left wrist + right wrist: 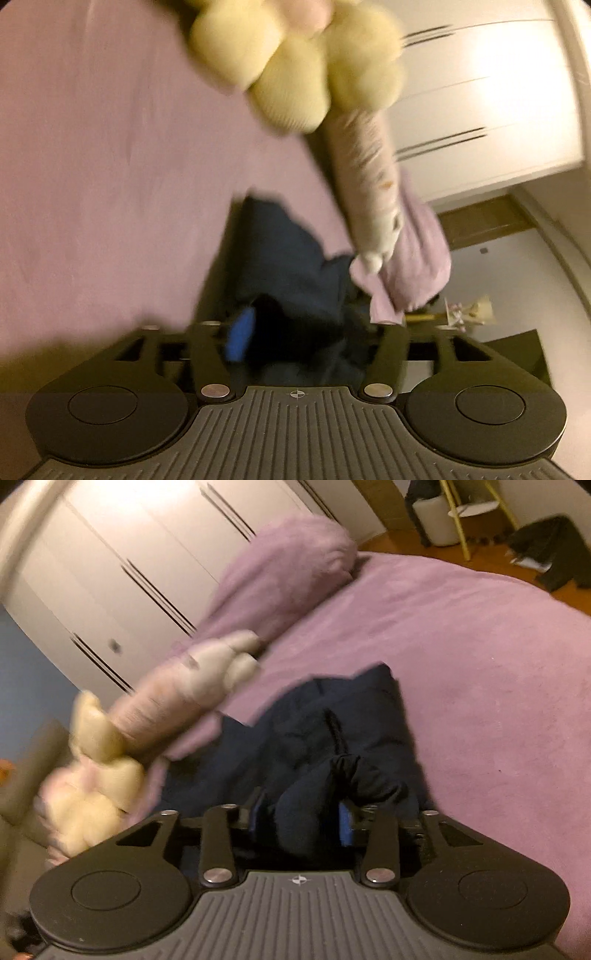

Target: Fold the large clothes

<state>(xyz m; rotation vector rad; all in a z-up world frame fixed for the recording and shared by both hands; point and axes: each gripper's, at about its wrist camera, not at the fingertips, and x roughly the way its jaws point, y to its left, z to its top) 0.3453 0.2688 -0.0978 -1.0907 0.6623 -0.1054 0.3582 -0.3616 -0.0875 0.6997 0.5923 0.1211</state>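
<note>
1. Pale wardrobe doors with dark slot handles stand behind a bed under a lilac fleece cover; wooden floor shows beyond the bed's far edge.
2. On that cover lies the task's thing, a bulky dark navy garment of soft fabric, bunched rather than flat. Its long axis runs from the grippers away towards the middle of the bed.
3. A long soft toy with cream paws and a pinkish body lies just beside the navy garment, on the wardrobe side, with a lilac pillow past it.
4. The left gripper has its jaws standing apart. Navy cloth lies in the gap, and one blue pad shows bare, so it seems not to be pinching.
5. The right gripper is likewise spread. A dark fold sits between the blue pads, apparently loose.
6. Both grippers sit at the garment's near end, about equally close. The coming move likely depends on which edge lies nearest.
7. Motion blur smears both views. The garment's hem, sleeves and collar cannot be told apart, and the gripper bodies cut off its near edge.
</note>
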